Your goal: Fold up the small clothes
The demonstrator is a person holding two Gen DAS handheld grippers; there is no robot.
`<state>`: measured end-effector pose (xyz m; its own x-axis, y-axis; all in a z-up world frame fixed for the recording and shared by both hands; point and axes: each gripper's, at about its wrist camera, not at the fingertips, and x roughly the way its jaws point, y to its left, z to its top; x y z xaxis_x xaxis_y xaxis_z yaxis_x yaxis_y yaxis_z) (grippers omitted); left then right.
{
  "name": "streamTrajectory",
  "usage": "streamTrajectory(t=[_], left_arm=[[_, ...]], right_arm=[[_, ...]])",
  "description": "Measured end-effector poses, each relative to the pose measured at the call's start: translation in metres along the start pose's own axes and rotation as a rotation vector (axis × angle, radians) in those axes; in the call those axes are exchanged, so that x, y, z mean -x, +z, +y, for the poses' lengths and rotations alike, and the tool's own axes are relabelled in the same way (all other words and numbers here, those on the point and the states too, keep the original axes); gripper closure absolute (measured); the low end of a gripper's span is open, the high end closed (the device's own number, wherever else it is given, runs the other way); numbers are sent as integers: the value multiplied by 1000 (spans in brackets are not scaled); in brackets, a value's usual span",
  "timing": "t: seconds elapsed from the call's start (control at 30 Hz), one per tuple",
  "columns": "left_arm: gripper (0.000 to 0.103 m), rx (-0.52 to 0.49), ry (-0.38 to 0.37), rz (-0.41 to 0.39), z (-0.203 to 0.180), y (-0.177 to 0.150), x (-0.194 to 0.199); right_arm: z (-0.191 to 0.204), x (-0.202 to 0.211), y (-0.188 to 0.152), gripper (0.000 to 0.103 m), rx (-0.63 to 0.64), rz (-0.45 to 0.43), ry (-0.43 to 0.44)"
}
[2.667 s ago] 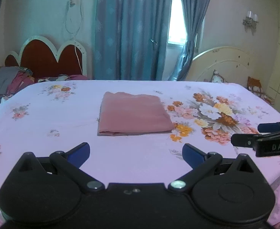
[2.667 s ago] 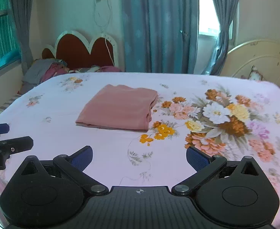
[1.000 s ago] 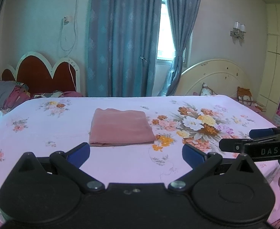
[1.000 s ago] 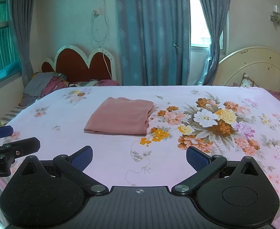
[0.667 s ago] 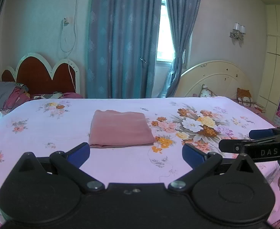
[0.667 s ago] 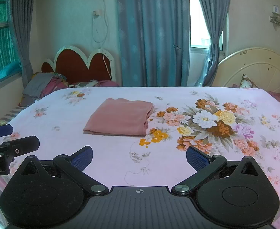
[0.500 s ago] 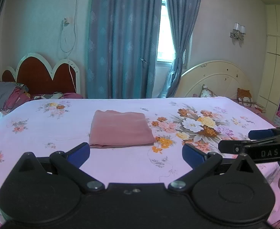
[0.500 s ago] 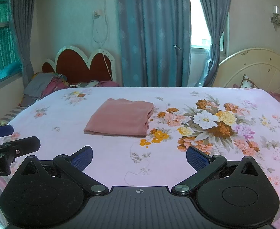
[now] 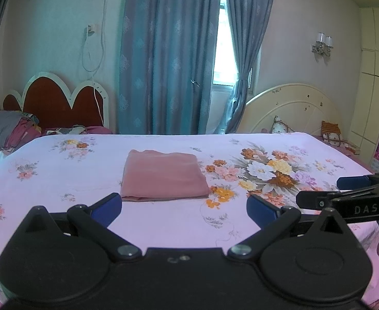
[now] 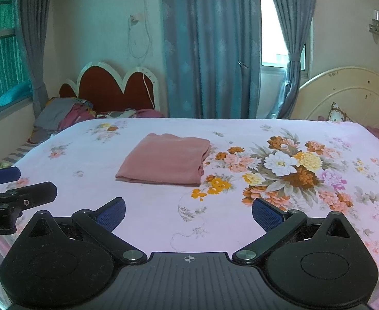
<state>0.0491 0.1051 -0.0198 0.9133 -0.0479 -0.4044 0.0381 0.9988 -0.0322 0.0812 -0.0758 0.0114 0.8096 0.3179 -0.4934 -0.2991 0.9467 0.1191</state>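
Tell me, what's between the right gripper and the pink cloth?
Only flowered bedsheet lies between the right gripper and pink cloth, per the right wrist view.

Folded cloth (image 9: 163, 175) on bed (image 9: 60, 180) (headboard (image 9: 57, 103) behind).

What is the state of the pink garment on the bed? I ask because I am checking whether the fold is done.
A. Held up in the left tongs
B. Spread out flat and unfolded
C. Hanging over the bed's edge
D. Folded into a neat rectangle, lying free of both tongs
D: the pink garment lies as a compact folded rectangle on the floral bedsheet, with the left tongs and right tongs both open and short of it.
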Motion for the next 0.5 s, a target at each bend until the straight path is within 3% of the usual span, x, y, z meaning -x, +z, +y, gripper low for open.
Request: streamTrajectory(t=[0.5], left_arm=[[0,24,-1,-10,-4,0,-1]], right_arm=[[3,-2,2,0,13,-1,8]])
